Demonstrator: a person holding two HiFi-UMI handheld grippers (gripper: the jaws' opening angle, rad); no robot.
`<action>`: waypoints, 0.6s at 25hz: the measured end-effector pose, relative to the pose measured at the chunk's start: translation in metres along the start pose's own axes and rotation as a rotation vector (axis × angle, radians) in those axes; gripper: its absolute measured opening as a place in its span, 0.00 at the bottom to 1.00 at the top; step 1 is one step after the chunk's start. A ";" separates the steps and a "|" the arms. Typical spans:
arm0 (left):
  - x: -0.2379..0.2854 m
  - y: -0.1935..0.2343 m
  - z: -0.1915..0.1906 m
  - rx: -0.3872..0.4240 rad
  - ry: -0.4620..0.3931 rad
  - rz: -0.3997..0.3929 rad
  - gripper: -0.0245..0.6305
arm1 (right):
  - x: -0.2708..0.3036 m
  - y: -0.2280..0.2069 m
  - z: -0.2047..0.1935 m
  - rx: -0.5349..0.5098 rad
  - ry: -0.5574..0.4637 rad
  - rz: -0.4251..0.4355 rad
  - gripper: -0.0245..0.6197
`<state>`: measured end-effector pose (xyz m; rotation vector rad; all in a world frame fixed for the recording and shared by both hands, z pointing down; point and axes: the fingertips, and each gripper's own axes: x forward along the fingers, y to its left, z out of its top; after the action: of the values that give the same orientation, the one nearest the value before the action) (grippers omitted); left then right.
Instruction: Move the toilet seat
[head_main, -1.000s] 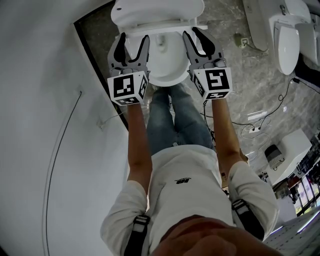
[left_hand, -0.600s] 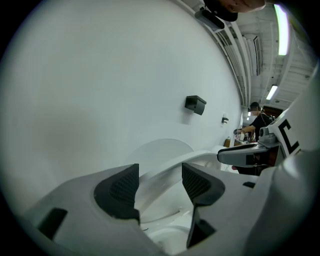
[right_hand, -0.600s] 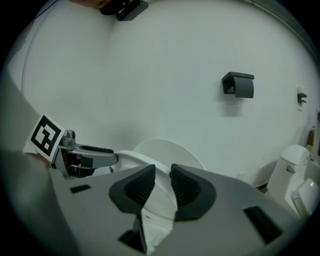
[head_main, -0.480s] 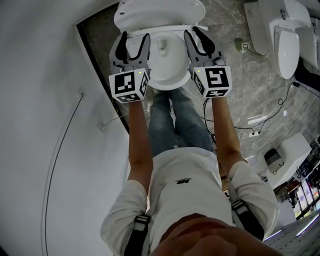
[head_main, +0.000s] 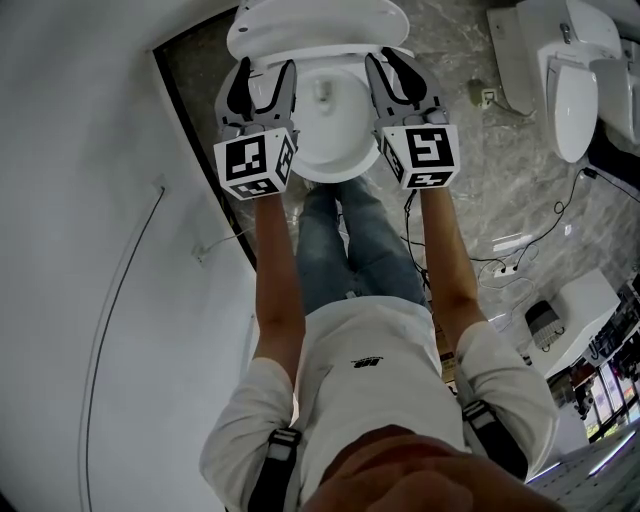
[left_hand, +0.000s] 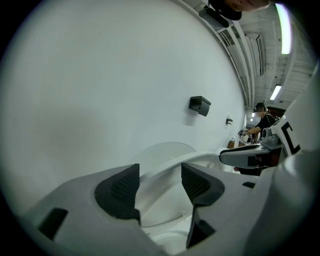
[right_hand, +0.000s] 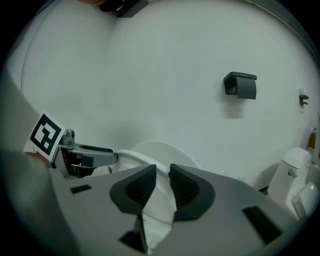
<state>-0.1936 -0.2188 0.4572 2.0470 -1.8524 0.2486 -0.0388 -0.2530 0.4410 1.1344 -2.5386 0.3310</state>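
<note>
A white toilet stands below me with its lid (head_main: 318, 20) raised and its seat (head_main: 325, 172) over the bowl. My left gripper (head_main: 262, 75) straddles the seat's left side; in the left gripper view the rim (left_hand: 165, 167) passes between the wide-apart pads (left_hand: 120, 187) with room on both sides, so this gripper (left_hand: 160, 182) is open. My right gripper (head_main: 395, 68) is on the seat's right side. Its jaws are closing, and in the right gripper view (right_hand: 162, 182) the white seat edge (right_hand: 159, 210) fills the narrow gap between the pads (right_hand: 187, 189), touching both.
A plain white wall runs along the left, with a dark holder (right_hand: 241, 85) mounted on it. Two other white toilets (head_main: 575, 80) stand at the right. Cables and a power strip (head_main: 515, 238) lie on the marbled floor. The person's legs (head_main: 350, 240) stand right in front of the bowl.
Both grippers have moved slightly further along the seat's sides toward the lid. The right gripper's jaws have narrowed onto the seat edge; the left stays wide.
</note>
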 end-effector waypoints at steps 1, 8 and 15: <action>0.001 0.001 0.001 -0.001 -0.002 0.002 0.47 | 0.001 -0.001 0.001 -0.003 -0.001 -0.001 0.19; 0.009 0.004 0.004 -0.007 -0.011 0.016 0.47 | 0.010 -0.005 0.005 -0.014 -0.008 -0.012 0.19; 0.017 0.008 0.008 -0.001 -0.015 0.025 0.46 | 0.017 -0.009 0.010 -0.023 -0.012 -0.013 0.18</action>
<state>-0.2001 -0.2382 0.4570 2.0316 -1.8875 0.2388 -0.0448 -0.2743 0.4392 1.1476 -2.5377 0.2918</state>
